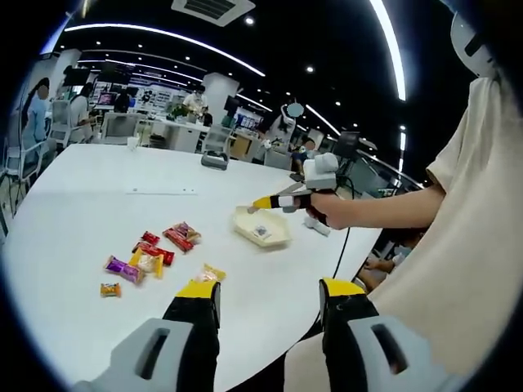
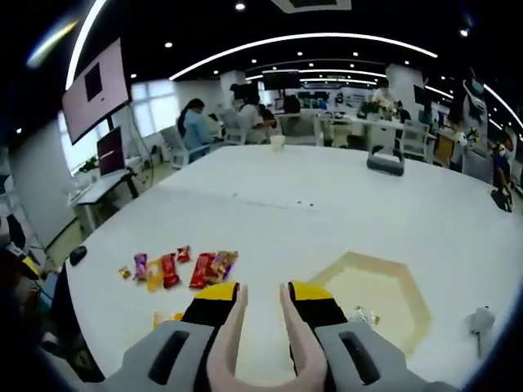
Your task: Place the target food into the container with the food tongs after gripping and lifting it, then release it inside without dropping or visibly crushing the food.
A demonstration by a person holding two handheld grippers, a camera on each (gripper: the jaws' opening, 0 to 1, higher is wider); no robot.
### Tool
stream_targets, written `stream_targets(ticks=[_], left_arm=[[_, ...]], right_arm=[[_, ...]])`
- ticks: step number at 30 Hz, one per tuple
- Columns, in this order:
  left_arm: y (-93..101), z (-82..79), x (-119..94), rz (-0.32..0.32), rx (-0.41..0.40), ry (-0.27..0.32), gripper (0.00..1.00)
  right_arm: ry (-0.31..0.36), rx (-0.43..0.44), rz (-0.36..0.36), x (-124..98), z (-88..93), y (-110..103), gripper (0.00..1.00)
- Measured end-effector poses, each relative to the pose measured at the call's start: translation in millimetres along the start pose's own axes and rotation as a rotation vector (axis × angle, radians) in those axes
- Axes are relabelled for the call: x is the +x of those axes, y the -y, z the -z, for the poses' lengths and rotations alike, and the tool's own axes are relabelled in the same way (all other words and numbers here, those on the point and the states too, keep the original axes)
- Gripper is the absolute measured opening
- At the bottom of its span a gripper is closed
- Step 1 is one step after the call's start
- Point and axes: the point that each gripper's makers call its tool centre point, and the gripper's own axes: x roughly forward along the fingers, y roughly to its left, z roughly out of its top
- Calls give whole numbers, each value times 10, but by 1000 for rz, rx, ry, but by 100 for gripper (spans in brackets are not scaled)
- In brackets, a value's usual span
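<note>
Big white table [image 2: 327, 220] with loads of bare room past the snacks. My left gripper [image 1: 270, 298] hangs spread wide at the near edge, nothing in it, candy packets [image 1: 151, 253] just ahead. My right gripper [image 2: 260, 304] pinches the pinkish food tongs [image 2: 261, 343], arms slightly apart. Cream tray [image 2: 372, 282] sits just right, one wrapped piece [image 2: 364, 314] inside.

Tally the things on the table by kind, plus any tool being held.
Tray: 1
Snack packet inside it: 1
Loose snack packets: 8
Food tongs: 1
Total: 11
</note>
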Motion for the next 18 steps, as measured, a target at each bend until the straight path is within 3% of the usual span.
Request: stream_targets(ticks=[16, 18], left_arm=[[-114, 71, -123, -30, -33, 3, 48], [-129, 77, -138, -34, -37, 2, 48]], right_arm=[[-79, -51, -129, 287, 271, -629, 23], [-100, -107, -162, 308, 317, -735, 23]])
